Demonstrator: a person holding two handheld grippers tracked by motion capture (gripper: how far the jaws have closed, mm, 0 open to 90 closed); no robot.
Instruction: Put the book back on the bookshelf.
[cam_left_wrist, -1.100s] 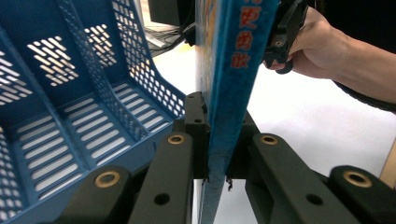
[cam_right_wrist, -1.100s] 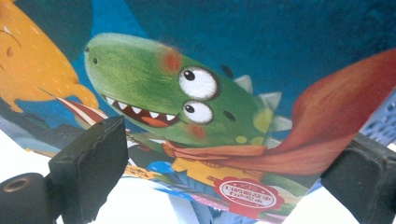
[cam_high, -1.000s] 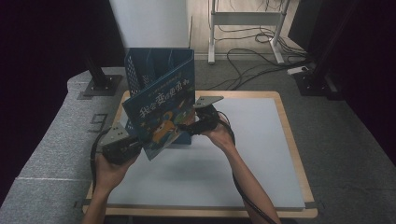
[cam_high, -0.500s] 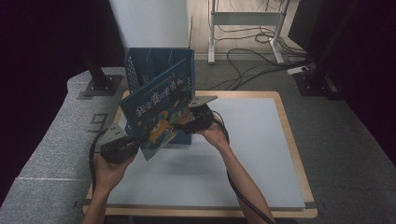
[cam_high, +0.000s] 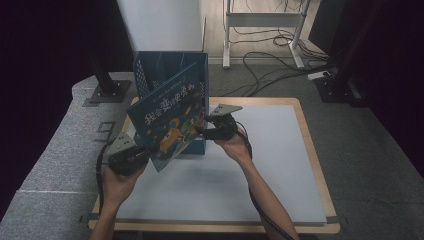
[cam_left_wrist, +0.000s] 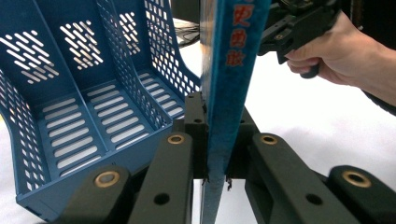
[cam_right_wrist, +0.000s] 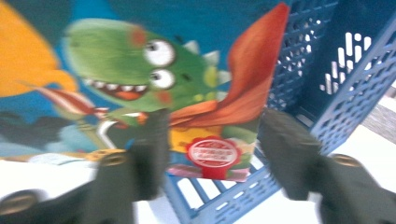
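Here the left gripper (cam_left_wrist: 215, 154) clamps the book (cam_high: 170, 122); the right gripper (cam_right_wrist: 212, 154), at three o'clock, has just been closing, jaws half-open astride the book's corner.

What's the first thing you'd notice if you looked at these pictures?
A bright picture book with a green dinosaur on its cover, held up over the table. The left gripper is shut on its lower edge. Right behind it stands a blue file rack full of little holes, and the right gripper is at the book's other edge.
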